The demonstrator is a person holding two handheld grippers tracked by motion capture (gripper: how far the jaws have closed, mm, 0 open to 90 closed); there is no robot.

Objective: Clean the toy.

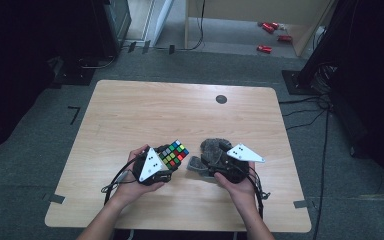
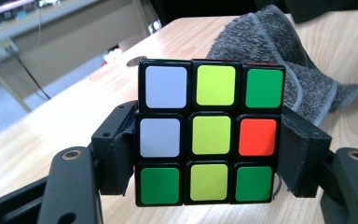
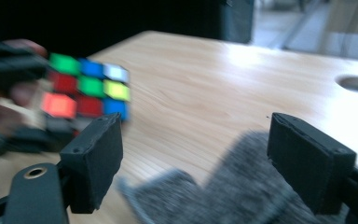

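A scrambled Rubik's cube [image 1: 175, 151] sits between the pads of my left gripper [image 1: 169, 161], just above the wooden table [image 1: 180, 110] near its front middle. In the left gripper view the cube [image 2: 210, 135] shows a face of white, yellow, green and orange, and both pads [image 2: 121, 154] press on its sides. A crumpled grey cloth [image 1: 215, 146] lies right of the cube. My right gripper [image 1: 207, 162] hovers over the cloth's near edge. In the right gripper view its jaws [image 3: 203, 161] stand wide apart, with the cloth [image 3: 233, 196] below them and untouched by the pads. The cube [image 3: 88, 88] appears blurred at the left.
A round dark cable hole [image 1: 221, 99] marks the table's far side. Beyond the table, red objects [image 1: 270, 27] lie on the floor by a wooden frame. Cables run along the floor at the right. Bare tabletop stretches behind the cube and cloth.
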